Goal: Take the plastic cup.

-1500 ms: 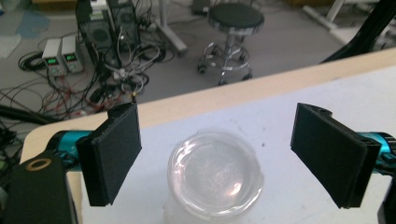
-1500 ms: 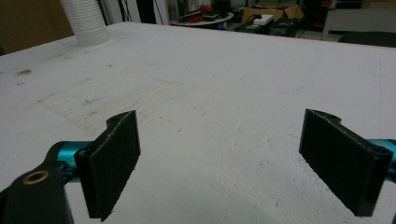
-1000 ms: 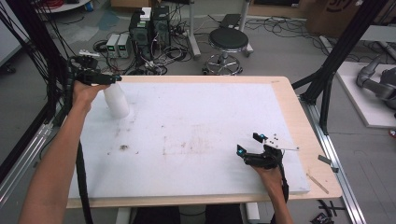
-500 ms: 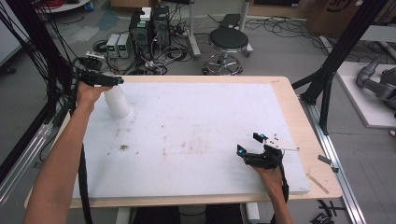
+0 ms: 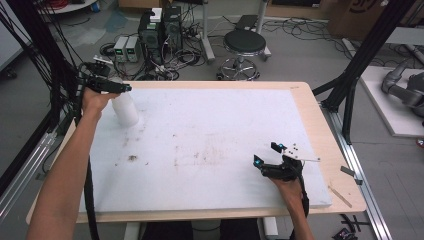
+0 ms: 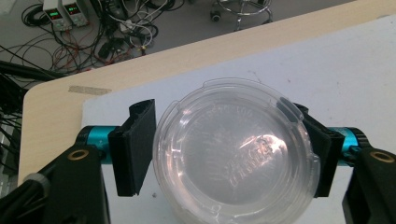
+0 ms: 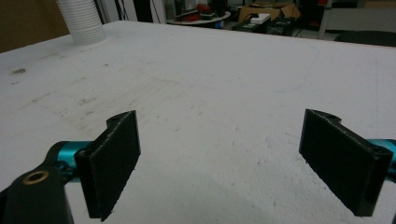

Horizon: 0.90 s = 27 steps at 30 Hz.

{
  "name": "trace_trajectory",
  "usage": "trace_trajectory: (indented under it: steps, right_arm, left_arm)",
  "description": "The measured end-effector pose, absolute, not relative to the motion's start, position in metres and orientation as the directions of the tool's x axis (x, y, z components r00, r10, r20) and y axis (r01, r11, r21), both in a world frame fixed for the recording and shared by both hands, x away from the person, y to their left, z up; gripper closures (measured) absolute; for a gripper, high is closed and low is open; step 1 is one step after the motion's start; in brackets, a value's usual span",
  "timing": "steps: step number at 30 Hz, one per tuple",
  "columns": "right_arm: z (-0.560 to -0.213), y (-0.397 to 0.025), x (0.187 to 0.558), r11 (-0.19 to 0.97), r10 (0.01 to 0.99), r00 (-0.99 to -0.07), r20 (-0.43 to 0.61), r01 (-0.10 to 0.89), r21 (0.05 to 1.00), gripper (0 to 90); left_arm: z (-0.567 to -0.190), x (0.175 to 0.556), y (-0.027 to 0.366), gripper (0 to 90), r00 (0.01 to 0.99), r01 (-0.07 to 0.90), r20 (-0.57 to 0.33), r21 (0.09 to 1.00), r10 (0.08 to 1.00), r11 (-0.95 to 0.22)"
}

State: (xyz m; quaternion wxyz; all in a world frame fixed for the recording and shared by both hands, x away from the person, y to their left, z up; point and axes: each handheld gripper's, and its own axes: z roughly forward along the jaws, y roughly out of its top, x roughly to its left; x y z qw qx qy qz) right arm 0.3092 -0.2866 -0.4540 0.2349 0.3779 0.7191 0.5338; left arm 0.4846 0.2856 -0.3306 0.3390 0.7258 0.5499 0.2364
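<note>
A stack of clear ribbed plastic cups stands upright at the far left of the white mat. My left gripper reaches over its top from the left. In the left gripper view the round rim of the top cup sits between the two black pads, which press against its sides; my left gripper is shut on it. My right gripper rests low near the mat's front right, open, nothing between its jaws. From my right gripper the cup stack shows far off.
The mat has dark smudges left of centre. A thin wooden stick lies on the bare table edge at the front right. Beyond the table stand a stool and electronics with cables on the floor.
My left hand has shifted slightly over the cup stack. The stack and my right gripper have stayed where they were.
</note>
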Motion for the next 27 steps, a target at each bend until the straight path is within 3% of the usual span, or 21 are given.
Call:
trace_trajectory:
  steps: [8, 27]
  right_arm:
    - [-0.4539, -0.2868, 0.3096, 0.145, 0.796, -0.602, 0.062, 0.29, 0.946, 12.5]
    - [-0.454, -0.2863, 0.3099, 0.152, 0.797, -0.601, 0.058, 0.291, 0.945, 12.5]
  left_arm:
    - [-0.3295, 0.4834, 0.2853, 37.0, 0.291, 0.633, -0.03, 0.756, 0.956, -0.169]
    - [-0.3208, 0.4777, 0.2866, 38.5, 0.289, 0.6, -0.035, 0.786, 0.957, -0.153]
